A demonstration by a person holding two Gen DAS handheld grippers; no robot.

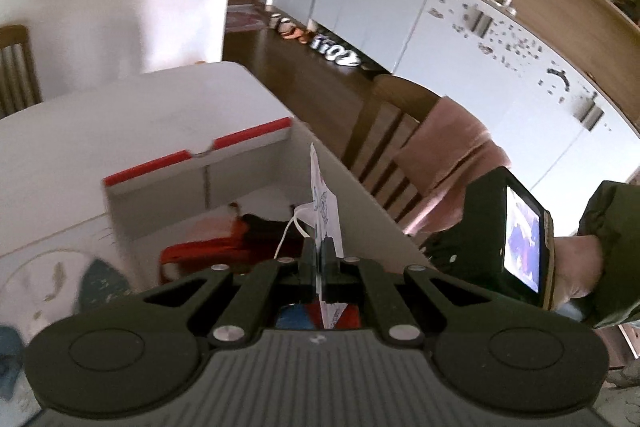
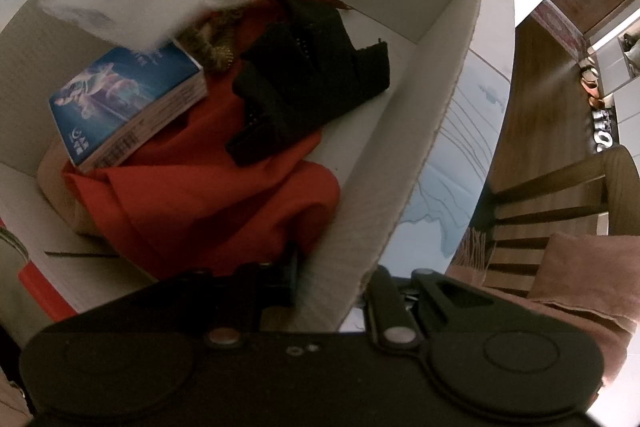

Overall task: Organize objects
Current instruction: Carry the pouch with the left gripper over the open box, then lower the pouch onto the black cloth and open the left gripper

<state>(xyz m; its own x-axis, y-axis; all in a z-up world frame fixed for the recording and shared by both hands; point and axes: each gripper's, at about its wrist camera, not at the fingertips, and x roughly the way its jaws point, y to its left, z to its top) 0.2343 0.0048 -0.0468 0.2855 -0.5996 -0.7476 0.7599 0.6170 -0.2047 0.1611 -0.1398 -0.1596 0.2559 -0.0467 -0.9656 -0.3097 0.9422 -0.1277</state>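
My left gripper [image 1: 319,261] pinches the printed mask [image 1: 325,205] edge-on, long axis pointing forward over the box [image 1: 160,183]; my right gripper's jaws straddle the box's near wall, grip unclear.

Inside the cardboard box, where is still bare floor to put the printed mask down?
Bare floor lies along the right wall, beside the black fabric. The blue box and red cloth crowd the middle and left.

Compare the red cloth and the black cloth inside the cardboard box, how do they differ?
The red cloth is larger and spreads across the box floor; the black cloth is smaller and bunched on top of it. The red cloth looks smooth, the black cloth coarser and textured. Both lie crumpled inside the box.
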